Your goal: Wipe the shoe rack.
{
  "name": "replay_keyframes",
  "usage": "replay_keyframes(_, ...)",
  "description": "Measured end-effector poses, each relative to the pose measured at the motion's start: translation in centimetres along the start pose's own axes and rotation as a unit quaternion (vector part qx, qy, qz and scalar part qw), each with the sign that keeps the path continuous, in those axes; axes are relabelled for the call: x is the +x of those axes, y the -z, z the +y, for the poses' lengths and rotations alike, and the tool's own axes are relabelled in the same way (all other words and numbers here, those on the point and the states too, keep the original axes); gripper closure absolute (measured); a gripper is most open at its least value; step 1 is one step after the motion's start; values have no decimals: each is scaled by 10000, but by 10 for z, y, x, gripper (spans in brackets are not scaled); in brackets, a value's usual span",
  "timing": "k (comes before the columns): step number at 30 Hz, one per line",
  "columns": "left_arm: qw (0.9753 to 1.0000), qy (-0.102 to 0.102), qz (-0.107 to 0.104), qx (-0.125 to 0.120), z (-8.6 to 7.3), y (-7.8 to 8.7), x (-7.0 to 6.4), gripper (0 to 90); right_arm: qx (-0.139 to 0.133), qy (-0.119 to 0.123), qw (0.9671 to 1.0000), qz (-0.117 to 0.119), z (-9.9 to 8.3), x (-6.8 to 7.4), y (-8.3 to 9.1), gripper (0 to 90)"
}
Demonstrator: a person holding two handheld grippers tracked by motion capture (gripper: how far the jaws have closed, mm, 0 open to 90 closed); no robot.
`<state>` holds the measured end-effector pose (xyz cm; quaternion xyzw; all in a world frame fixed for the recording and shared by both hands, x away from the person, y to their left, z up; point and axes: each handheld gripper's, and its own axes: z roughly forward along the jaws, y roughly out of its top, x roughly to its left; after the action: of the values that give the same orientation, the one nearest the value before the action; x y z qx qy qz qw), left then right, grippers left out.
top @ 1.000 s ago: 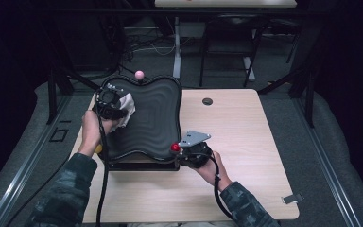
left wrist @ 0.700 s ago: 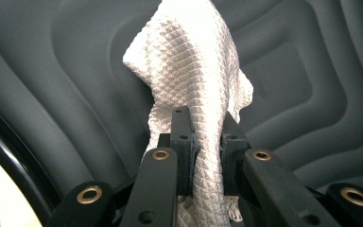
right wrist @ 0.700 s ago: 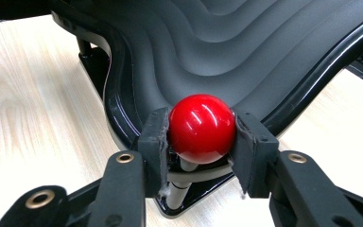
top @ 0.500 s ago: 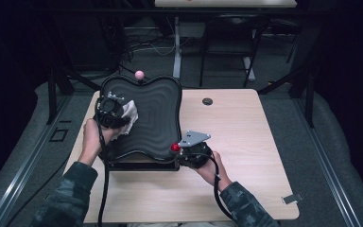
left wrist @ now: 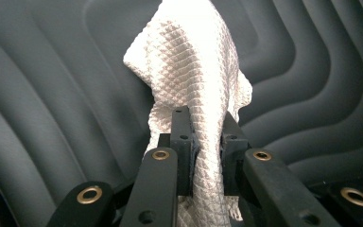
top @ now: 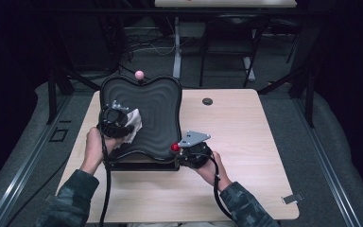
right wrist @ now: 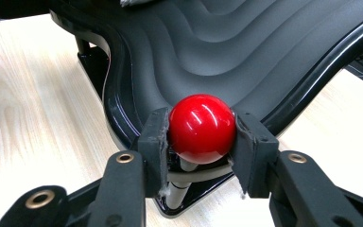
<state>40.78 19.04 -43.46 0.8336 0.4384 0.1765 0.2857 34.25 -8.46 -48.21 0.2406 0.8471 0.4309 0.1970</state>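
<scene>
White cloth (left wrist: pixel 194 71), clamped in the left gripper (top: pixel 115 121), is pressed on the rippled black tray (top: pixel 158 118) at its nine o'clock side, while the red knob (right wrist: pixel 202 127) at five o'clock is pinched by the right gripper (top: pixel 183 151); wiping seems under way, and further strokes are likely called for next.
</scene>
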Motion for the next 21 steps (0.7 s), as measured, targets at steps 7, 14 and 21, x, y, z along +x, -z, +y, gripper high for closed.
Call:
replay_keyframes(7, 9999, -119, -86, 6, -10, 0, -12, 807, -4, -5, 10000, -5, 0, 0, 0, 601)
replay_keyframes(14, 9995, -52, -269, -135, -21, -1, -19, 807, -7, -6, 10000, -9, 0, 0, 0, 601)
replay_keyframes(21, 9996, -99, -263, -88, -24, 0, -23, 808, 3, 20, 10000, -34, 0, 1, 0, 601)
